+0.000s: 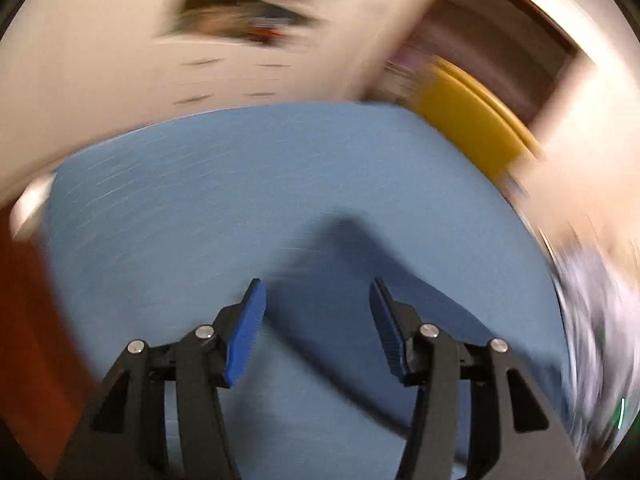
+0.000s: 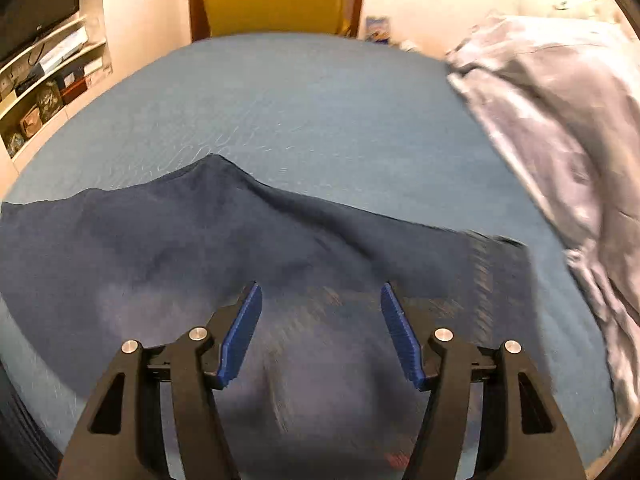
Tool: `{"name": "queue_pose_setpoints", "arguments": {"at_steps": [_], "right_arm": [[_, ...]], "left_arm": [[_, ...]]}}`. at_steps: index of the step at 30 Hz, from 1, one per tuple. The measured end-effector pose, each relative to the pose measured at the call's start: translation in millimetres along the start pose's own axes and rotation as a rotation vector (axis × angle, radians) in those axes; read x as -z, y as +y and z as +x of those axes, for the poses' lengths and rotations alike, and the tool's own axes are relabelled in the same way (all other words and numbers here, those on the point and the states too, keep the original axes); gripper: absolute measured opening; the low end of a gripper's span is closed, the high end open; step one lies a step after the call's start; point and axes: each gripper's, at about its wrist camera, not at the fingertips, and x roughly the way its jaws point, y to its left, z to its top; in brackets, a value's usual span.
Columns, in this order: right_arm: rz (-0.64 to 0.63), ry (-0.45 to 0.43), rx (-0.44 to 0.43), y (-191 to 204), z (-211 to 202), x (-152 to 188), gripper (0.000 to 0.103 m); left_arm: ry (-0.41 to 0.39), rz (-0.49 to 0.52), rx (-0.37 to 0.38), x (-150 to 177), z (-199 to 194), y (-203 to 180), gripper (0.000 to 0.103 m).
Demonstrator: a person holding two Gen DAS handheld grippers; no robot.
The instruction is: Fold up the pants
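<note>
Here, the right gripper (image 2: 320, 332) hangs low over dark navy pants (image 2: 180, 248), its blue-padded fingers (image 2: 240, 340) spread wide apart and clamped on nothing; the cloth lies directly under and ahead of the gap between them. The pants sprawl across the near part of a light blue surface (image 2: 300, 112) that looks like a bed cover, though whether it is a bed or a desk cannot be told; the cloth's far edge rises in a soft peak at centre-left and slopes away to both sides, reaching the left border of the right wrist view. On the right a rumpled grey-blue blanket (image 2: 560, 120) lies beside the pants, close to their right end but seemingly not touching; beyond the far edge of the blue surface stands a yellow chair (image 2: 276, 0), and to the left open shelves (image 2: 44, 80) hold boxes and bags.

The left wrist view is heavily smeared by motion; the left gripper (image 1: 318, 328) likewise shows its fingers (image 1: 246, 332) well apart and gripping nothing, above bare blue surface (image 1: 240, 184) crossed by a dark shadow (image 1: 360, 260); the yellow chair (image 1: 468, 120) appears as a blur at upper right; the pants cannot be made out for certain in this view.
</note>
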Motion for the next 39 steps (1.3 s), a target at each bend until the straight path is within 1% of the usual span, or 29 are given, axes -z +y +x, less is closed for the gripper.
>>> {"name": "queue_pose_setpoints", "arguments": {"at_steps": [1,2,3,4,5,7,8,9,11,12,14,15,17,18,19,21,22,24,25,27,28,29,31,32,33,35,37,38,39], "right_arm": [[-0.019,0.006,0.018,4.0,7.4,-5.6,0.059],[-0.037,0.015,0.036,7.2,16.8,-12.9,0.059],[-0.044,0.028,0.034,7.0,26.2,-20.1,0.059],[-0.044,0.050,0.018,5.5,39.2,-29.0,0.059],[-0.050,0.064,0.031,4.2,50.6,-35.7,0.059],[-0.049,0.087,0.075,-0.7,73.4,-46.1,0.059],[-0.039,0.097,0.082,-3.2,82.9,-50.1,0.060],[-0.019,0.113,0.080,-6.5,95.7,-53.2,0.060],[-0.027,0.107,0.082,-7.5,110.5,-55.2,0.061],[-0.029,0.097,0.088,-7.8,113.8,-55.9,0.065],[0.015,0.064,0.071,-13.6,107.1,-57.9,0.065],[0.030,0.037,0.046,-14.2,98.4,-58.2,0.065],[-0.012,-0.021,-0.059,-10.8,80.6,-59.2,0.065],[-0.050,-0.036,-0.124,-5.8,73.0,-61.5,0.068],[-0.073,-0.029,-0.181,-1.9,70.5,-65.1,0.068],[-0.105,0.006,-0.304,7.0,71.7,-73.3,0.068],[-0.126,0.030,-0.348,12.5,76.6,-79.1,0.068],[-0.161,0.067,-0.377,19.7,89.2,-88.4,0.068],[-0.172,0.096,-0.410,22.3,98.2,-93.0,0.068],[-0.187,0.125,-0.473,22.6,109.2,-100.4,0.064],[-0.214,0.149,-0.508,26.3,114.2,-103.0,0.064],[-0.232,0.158,-0.521,26.8,117.2,-104.9,0.064],[-0.265,0.175,-0.568,28.9,121.5,-108.9,0.064],[-0.266,0.183,-0.586,28.9,124.6,-111.1,0.061],[-0.263,0.190,-0.598,29.1,127.7,-113.4,0.056],[-0.252,0.208,-0.636,26.2,136.5,-117.3,0.056],[-0.256,0.223,-0.666,26.0,144.5,-120.1,0.052],[-0.258,0.225,-0.679,31.1,140.8,-118.1,0.046],[-0.256,0.231,-0.702,34.4,143.0,-120.0,0.034]], "left_arm": [[0.042,0.099,0.060,0.3,8.9,-32.3,0.054],[0.067,0.172,0.100,1.8,15.5,-56.7,0.054],[0.110,0.283,0.167,4.8,26.9,-93.9,0.054],[0.149,0.365,0.226,8.6,37.2,-123.8,0.054],[0.194,0.455,0.298,13.5,53.0,-163.4,0.054],[0.263,0.543,0.369,20.7,79.5,-211.2,0.054],[0.301,0.575,0.381,25.1,96.5,-233.3,0.054],[0.326,0.590,0.384,29.5,107.5,-245.5,0.053],[0.377,0.647,0.373,40.2,132.8,-271.7,0.052],[0.398,0.725,0.353,50.0,143.5,-287.0,0.052],[0.428,0.851,0.342,67.7,155.0,-305.0,0.053],[0.441,0.885,0.346,73.2,159.7,-309.6,0.053],[0.465,0.962,0.361,79.0,170.8,-319.4,0.053],[0.466,0.979,0.366,79.1,174.7,-325.8,0.053],[0.471,0.991,0.376,81.1,178.9,-329.2,0.053],[0.507,1.002,0.399,77.9,193.5,-336.9,0.053],[0.524,1.013,0.399,78.1,200.6,-338.3,0.053],[0.567,1.037,0.387,77.5,215.6,-343.3,0.052],[0.590,1.050,0.390,79.1,222.4,-346.2,0.052],[0.618,1.069,0.388,78.6,229.0,-345.6,0.043],[0.638,1.071,0.400,78.9,230.7,-345.4,0.040],[0.642,1.079,0.403,79.4,231.3,-345.6,0.040],[0.661,1.083,0.419,78.9,233.3,-346.1,0.035],[0.665,1.084,0.422,79.3,234.4,-347.0,0.030],[0.667,1.084,0.423,79.0,235.1,-347.6,0.024],[0.671,1.071,0.431,76.6,235.6,-346.0,0.016],[0.669,1.067,0.433,76.5,235.5,-344.3,0.013],[0.668,1.069,0.431,76.4,235.7,-342.8,0.011],[0.666,1.072,0.428,77.9,235.5,-344.5,0.009]]}}
